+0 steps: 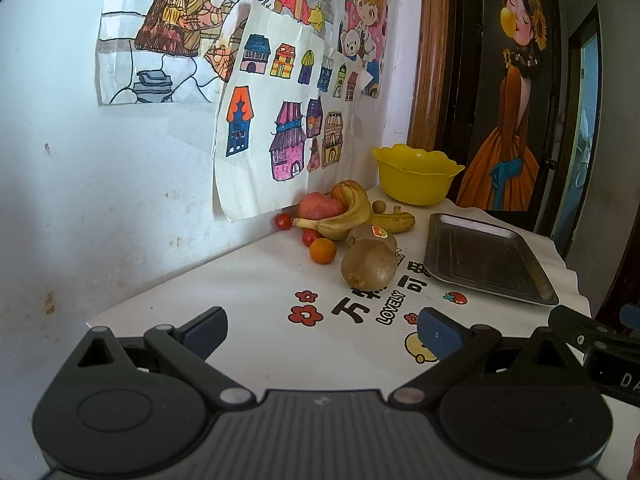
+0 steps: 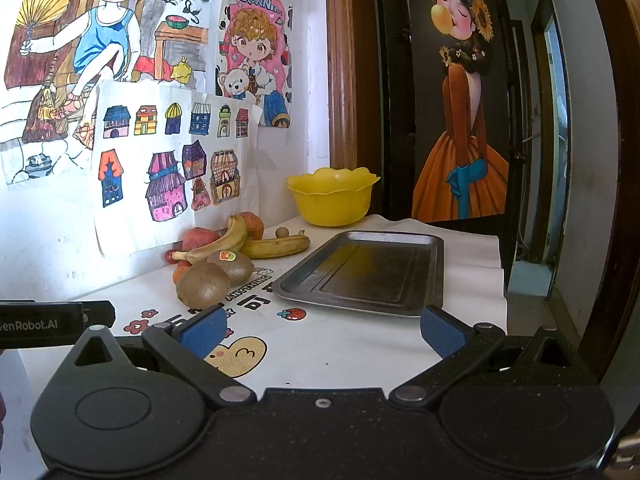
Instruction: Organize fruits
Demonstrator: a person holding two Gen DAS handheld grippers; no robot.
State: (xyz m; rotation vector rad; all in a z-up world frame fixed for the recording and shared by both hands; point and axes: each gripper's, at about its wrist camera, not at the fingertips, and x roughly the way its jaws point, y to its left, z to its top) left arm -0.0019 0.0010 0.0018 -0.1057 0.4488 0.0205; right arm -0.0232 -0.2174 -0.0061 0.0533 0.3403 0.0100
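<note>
Above the table [image 1: 256, 280], left gripper [image 1: 322, 334] fingers spread wide, empty, right gripper [image 2: 322, 334] fingers likewise, kiwis [image 2: 204, 284] ahead untouched

The worktop [image 2: 360, 344] wore a white cloth printed with flowers, a strawberry and lettering. Along its wall edge lay the fruit in a cluster: two kiwis [image 1: 368, 266], touching, one bearing a sticker; two bananas [image 1: 344, 216]; two apples [image 1: 320, 205] against the wall; cherry tomatoes [image 1: 283, 221]; a small orange fruit [image 1: 322, 251]; a little brown round one [image 1: 379, 206]. A metal tray [image 2: 372, 272] lay beside the fruit, towards the open edge. A yellow bowl [image 2: 332, 196] stood at the far corner
</note>
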